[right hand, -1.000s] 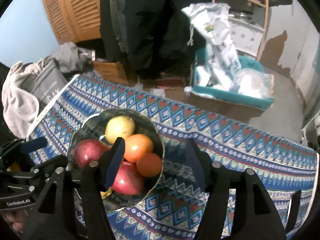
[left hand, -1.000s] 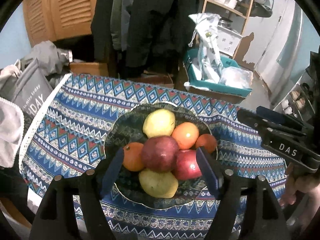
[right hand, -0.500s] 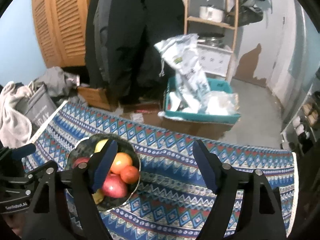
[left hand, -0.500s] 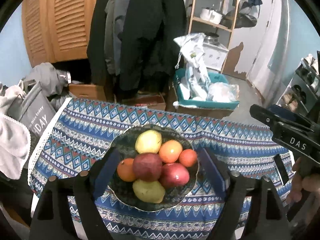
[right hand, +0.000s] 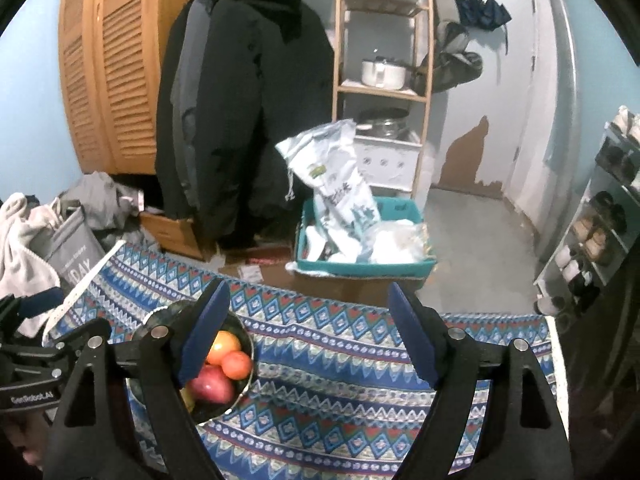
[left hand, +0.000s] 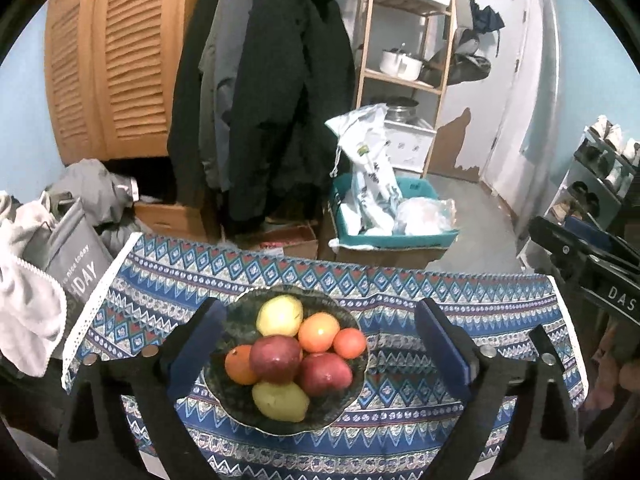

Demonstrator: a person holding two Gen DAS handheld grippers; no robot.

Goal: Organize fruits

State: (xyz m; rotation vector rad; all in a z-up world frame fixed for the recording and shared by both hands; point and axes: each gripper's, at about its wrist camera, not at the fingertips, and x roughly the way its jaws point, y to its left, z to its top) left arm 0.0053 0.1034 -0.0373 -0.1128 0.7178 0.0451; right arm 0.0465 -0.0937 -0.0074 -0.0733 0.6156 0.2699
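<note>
A dark patterned bowl (left hand: 344, 408) sits on the blue zigzag tablecloth (left hand: 400, 428) and holds several fruits: yellow pears, red apples and oranges (left hand: 319, 332). My left gripper (left hand: 318, 344) hangs above and in front of the bowl, its jaws opening wide with nothing held between them. My right gripper (right hand: 308, 332) is raised over the cloth to the right of the bowl (right hand: 240, 392), its jaws also opening and empty. In the right wrist view the left finger (right hand: 204, 332) hides part of the bowl. The right gripper's body (left hand: 592, 268) shows at the left wrist view's right edge.
Beyond the table's far edge stand a teal bin (left hand: 396, 236) with a white sack, hanging dark coats (left hand: 276, 92), a wooden shelf (left hand: 404, 40) and cardboard boxes. A grey bag (left hand: 76, 268) and white towel lie at the left. A shoe rack (right hand: 600, 216) stands at the right.
Both grippers have risen and pulled back from the bowl, so it looks smaller. Both pairs of jaws have spread wider. The fruits have stayed in the bowl.
</note>
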